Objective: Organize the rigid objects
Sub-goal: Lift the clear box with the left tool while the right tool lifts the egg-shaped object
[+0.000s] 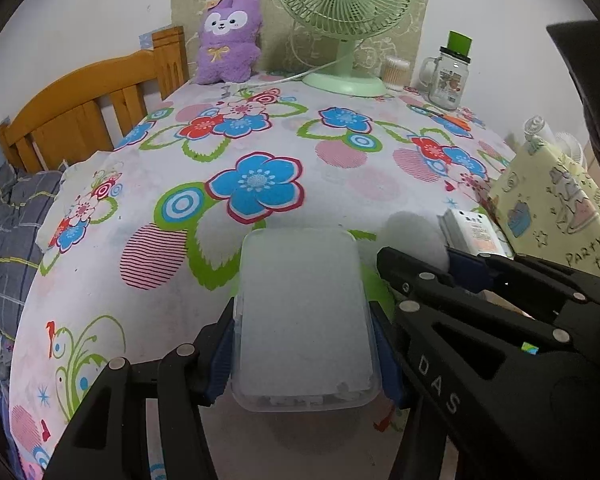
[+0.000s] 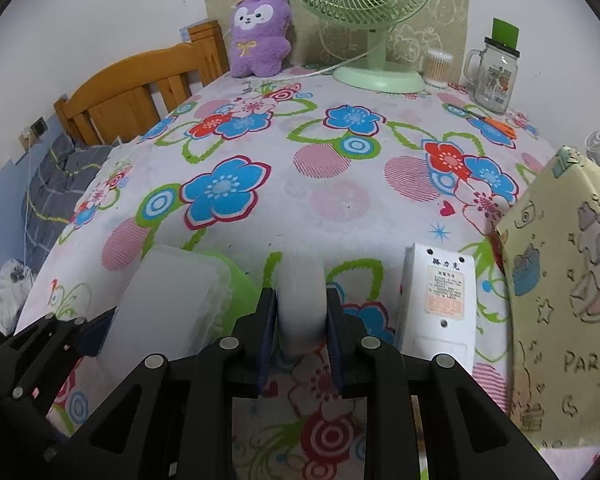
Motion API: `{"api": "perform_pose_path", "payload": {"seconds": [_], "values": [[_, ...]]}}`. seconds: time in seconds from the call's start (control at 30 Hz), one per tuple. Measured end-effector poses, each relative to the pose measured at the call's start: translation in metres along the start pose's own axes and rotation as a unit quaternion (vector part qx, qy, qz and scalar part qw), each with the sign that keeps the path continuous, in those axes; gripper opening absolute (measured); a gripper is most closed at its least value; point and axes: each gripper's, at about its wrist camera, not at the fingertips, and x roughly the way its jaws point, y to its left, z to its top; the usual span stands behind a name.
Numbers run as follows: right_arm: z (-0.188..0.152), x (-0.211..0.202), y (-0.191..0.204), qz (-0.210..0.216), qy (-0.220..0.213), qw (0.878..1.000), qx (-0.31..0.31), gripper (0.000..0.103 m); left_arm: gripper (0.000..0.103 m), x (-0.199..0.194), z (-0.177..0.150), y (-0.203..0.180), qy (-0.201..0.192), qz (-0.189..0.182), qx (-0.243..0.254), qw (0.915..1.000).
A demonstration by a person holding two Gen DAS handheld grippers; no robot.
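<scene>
The left tool (image 1: 304,344) was clamped on a frosted lidded box (image 1: 302,312); the right tool (image 2: 302,332) gripped what looked like a tape roll (image 2: 302,300). Both should be kept level when set down.

Ahead of you the flowered desk (image 2: 300,184) lies open through its middle, so you can pass either gripper forward there. On your right the yellow party bag (image 2: 560,280) walls off that edge, with the white remote (image 2: 440,296) just beside it. The far end is blocked by the green fan (image 2: 376,76), the purple plush (image 2: 260,36), the cotton-swab tub (image 2: 438,66) and the glass jar (image 2: 494,80); orange scissors (image 2: 496,122) lie near the jar.
</scene>
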Motion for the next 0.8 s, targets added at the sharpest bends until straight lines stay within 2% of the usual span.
{"api": "perform_pose_path", "payload": {"seconds": [0.33, 0.8], "values": [[0.002, -0.006, -0.004, -0.007, -0.008, 1.0, 0.003, 0.024, 0.06, 0.001, 0.005, -0.008, -0.003, -0.001, 0.011, 0.9999], [0.0, -0.069, -0.029, -0.035, -0.054, 0.998, 0.02, 0.024, 0.06, -0.043, 0.014, -0.048, -0.047, -0.019, 0.041, 0.9979]]}}
